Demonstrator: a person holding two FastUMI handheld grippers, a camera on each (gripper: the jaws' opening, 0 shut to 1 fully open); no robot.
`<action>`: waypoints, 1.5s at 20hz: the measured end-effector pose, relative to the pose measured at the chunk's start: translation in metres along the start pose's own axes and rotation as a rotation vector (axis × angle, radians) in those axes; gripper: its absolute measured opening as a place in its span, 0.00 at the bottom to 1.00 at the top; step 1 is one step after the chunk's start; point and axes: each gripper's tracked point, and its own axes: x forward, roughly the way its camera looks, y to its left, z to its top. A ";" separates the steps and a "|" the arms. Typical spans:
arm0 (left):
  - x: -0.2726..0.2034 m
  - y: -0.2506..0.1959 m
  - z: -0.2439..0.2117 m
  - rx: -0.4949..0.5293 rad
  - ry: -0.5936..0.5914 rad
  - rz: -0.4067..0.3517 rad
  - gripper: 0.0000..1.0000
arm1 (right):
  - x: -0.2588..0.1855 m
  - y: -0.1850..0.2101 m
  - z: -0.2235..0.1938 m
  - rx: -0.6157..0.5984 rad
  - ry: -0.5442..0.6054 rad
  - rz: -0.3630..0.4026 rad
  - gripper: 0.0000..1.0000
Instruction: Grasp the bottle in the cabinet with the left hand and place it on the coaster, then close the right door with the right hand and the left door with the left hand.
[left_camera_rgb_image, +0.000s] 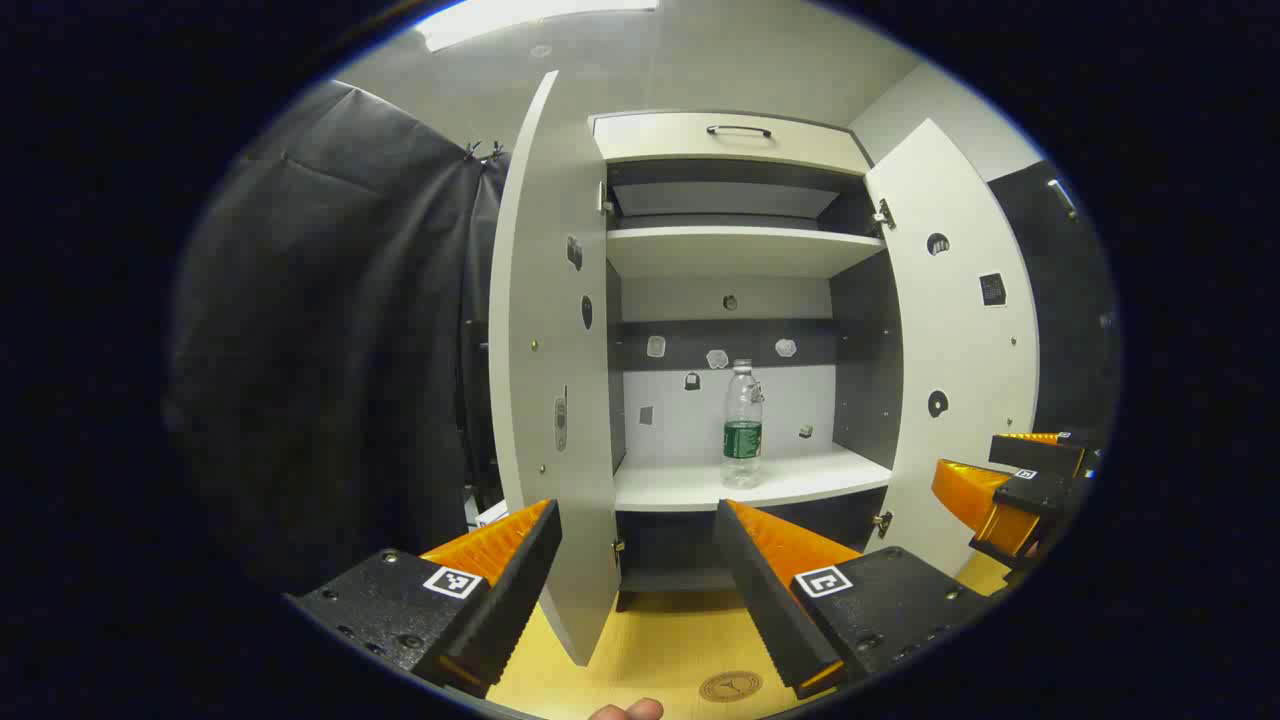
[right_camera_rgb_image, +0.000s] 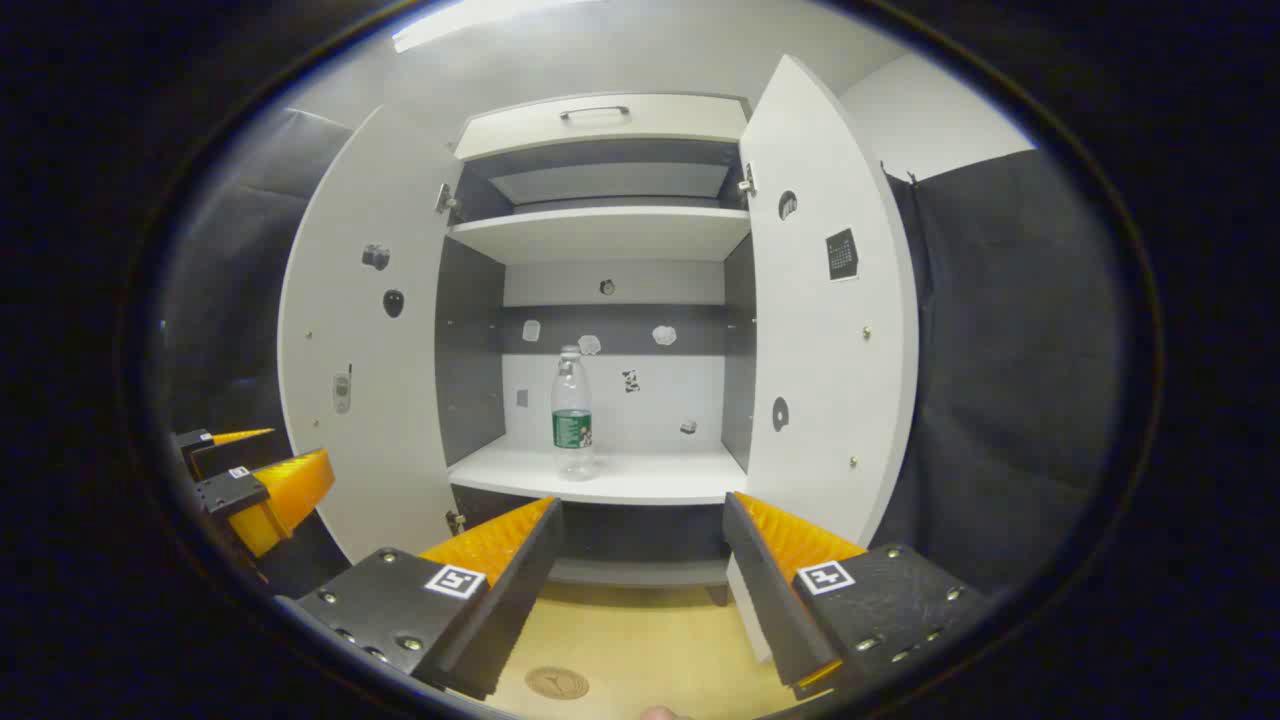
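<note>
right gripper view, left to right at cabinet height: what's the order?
Left gripper → left door → bottle → right door → black cloth wall.

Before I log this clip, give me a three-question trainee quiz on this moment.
1. True or false: the bottle stands upright on the lower shelf.
2. Both cabinet doors are: A) open B) shut C) one of each.
3. Fill in: the coaster lies on the ____ in front of the cabinet.

Key: 1 true. 2 A: left door and right door are swung out. 3 table. Left gripper and right gripper have jaws apart, empty.
</note>
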 end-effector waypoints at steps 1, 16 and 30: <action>0.001 0.000 -0.002 0.001 0.003 0.004 0.98 | 0.002 0.001 0.000 0.001 0.002 0.003 0.98; 0.001 -0.006 -0.002 0.010 0.005 0.014 0.98 | 0.008 -0.004 0.007 0.000 -0.006 0.002 0.98; 0.003 -0.010 0.000 0.023 0.003 0.012 0.98 | 0.011 -0.007 0.007 -0.002 -0.006 -0.003 0.98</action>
